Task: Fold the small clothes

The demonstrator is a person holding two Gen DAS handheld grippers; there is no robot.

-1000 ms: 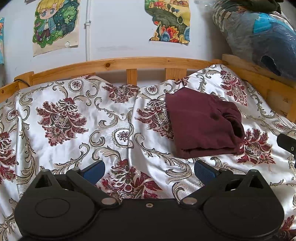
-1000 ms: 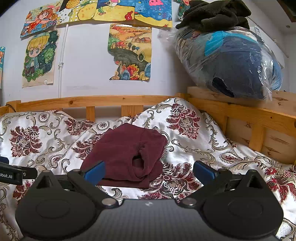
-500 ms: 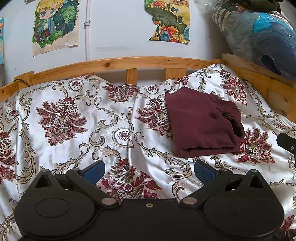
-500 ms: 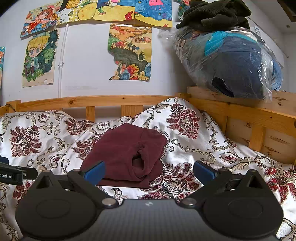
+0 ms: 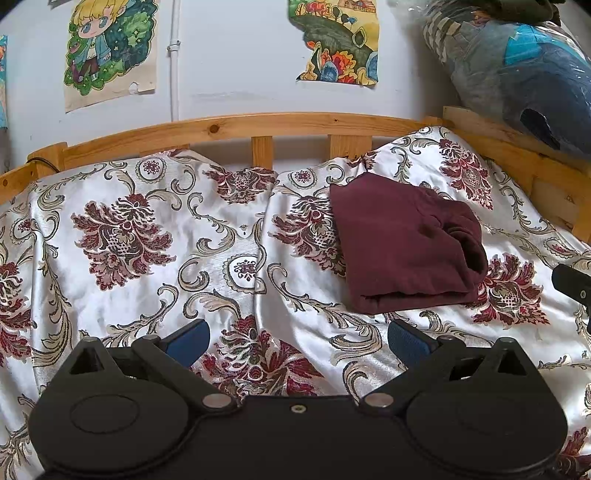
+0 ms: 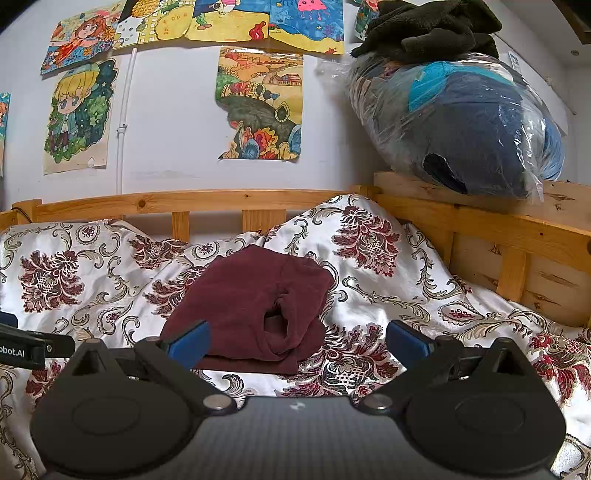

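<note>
Maroon garment (image 5: 402, 243) lies folded on the bed's flowered sheet (image 5: 147, 229), toward the far right side, with its folded edge facing me and a rumpled pocket of cloth on its right end. In the right view the same garment (image 6: 251, 306) sits just past my left finger, with that dark hollow near its right edge.

My left claw (image 5: 297, 338) hangs over bare sheet, near and left of the garment, its blue pads (image 5: 188, 338) spread wide and gripping nothing. My right claw (image 6: 297, 338) is likewise wide apart and empty, with its left pad (image 6: 188, 339) overlapping the garment's near left corner in view; I cannot tell whether it touches the cloth. Each claw shows at the edge of the other's view.

Beyond the sheet runs the wooden bed rail (image 5: 236, 127). Drawings (image 6: 258, 107) hang on the wall behind it, and a plastic bag of bedding (image 6: 461, 122) rests on the right rail, with a dark cloth (image 6: 428, 29) piled on top.
</note>
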